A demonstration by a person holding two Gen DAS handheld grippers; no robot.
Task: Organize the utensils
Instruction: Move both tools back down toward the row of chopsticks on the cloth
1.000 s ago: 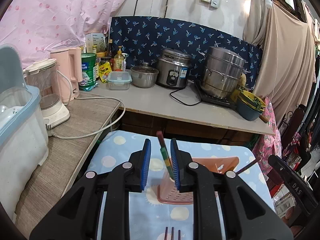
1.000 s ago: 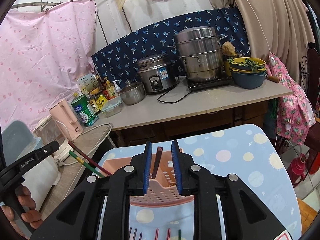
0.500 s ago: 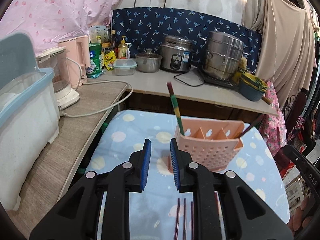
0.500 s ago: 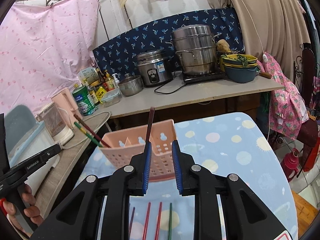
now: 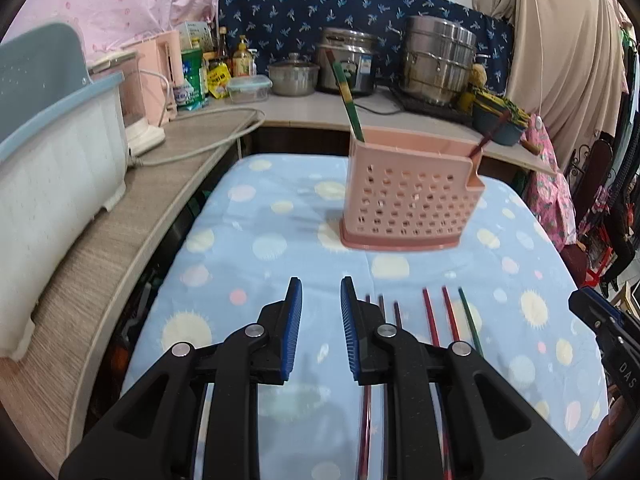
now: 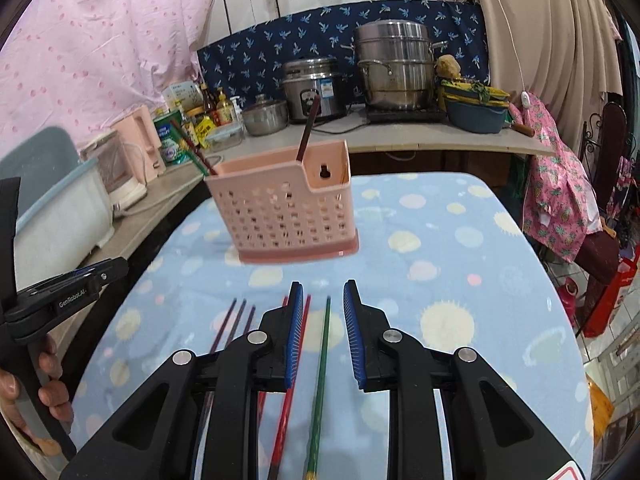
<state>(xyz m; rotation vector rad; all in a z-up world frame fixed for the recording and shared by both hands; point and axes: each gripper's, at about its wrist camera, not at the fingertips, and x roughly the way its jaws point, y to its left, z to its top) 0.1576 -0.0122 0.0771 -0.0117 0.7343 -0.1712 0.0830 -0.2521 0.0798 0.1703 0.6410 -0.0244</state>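
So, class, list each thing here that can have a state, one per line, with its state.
Left tongs: open, empty, above the cloth.
Right tongs: open, straddling the green chopstick, not gripping.
Pink holder: upright, chopsticks standing at both ends.
Green chopstick: lying flat on the cloth.
Red chopsticks: lying flat, side by side.
Dark chopsticks: lying flat.
Small pot: lidded.

- Left gripper [image 5: 321,312]: withdrawn from the pink perforated plastic utensil holder [image 5: 408,196]; the green-banded chopstick [image 5: 347,96] now stands in it, released.
- Right gripper [image 6: 323,314]: withdrawn likewise, now over the green chopstick [image 6: 320,372] lying on the cloth.
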